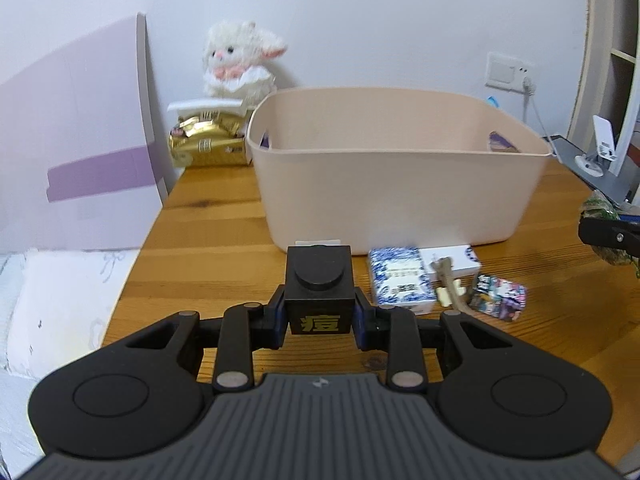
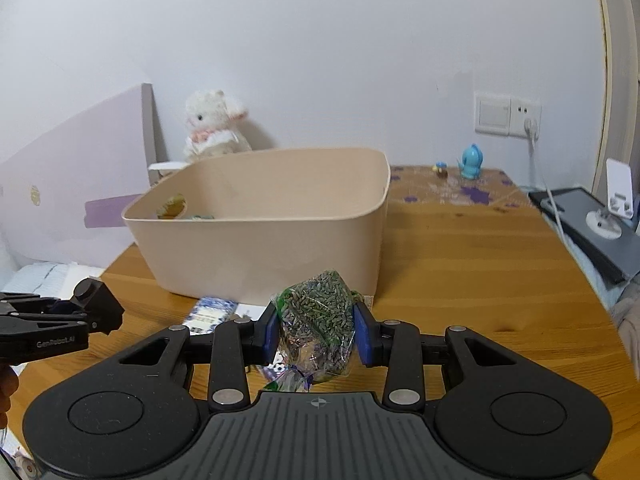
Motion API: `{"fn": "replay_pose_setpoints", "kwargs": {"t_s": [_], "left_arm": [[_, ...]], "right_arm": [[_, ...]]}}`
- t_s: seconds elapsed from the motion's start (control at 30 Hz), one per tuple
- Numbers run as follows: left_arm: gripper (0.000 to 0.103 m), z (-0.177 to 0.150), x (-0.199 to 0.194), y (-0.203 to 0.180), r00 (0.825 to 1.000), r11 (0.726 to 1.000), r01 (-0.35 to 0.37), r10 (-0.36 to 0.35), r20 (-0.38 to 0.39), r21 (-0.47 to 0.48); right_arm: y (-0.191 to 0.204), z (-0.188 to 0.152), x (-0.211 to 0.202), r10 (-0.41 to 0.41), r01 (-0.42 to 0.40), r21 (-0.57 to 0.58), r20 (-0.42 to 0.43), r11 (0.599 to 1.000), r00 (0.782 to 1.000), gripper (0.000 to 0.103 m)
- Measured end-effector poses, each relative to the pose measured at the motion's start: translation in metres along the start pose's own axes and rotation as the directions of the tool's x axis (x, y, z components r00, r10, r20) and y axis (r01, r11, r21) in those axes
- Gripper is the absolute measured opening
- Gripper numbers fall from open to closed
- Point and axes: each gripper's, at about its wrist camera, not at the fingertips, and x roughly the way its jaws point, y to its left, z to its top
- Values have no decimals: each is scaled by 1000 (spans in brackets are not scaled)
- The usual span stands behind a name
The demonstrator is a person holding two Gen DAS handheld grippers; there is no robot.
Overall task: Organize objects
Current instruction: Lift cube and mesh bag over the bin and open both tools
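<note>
Left claw [image 1: 320, 322] grips black box [image 1: 320, 292]; only right view shows blue figurine [image 2: 472, 161].

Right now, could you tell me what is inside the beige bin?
Over the beige bin rim, a round gold-lidded item and something greenish show at the far-left corner; the front wall hides the floor.

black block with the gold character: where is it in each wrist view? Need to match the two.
Left wrist view: black block sits at centre, clamped in the left claw, gold character facing the camera.
Right wrist view: same block at the far left edge, held out by the left claw, in front of the bin's left corner.
Shared landmark: the beige plastic bin just behind it.
</note>
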Motion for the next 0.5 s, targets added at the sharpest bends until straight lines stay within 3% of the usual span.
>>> {"fn": "replay_pose_setpoints", "kwargs": {"t_s": [0.5], "left_arm": [[34, 26, -57, -15, 990, 999, -1, -5, 143, 41]], "right_arm": [[22, 22, -59, 27, -13, -85, 158, 996, 987, 35]]}}
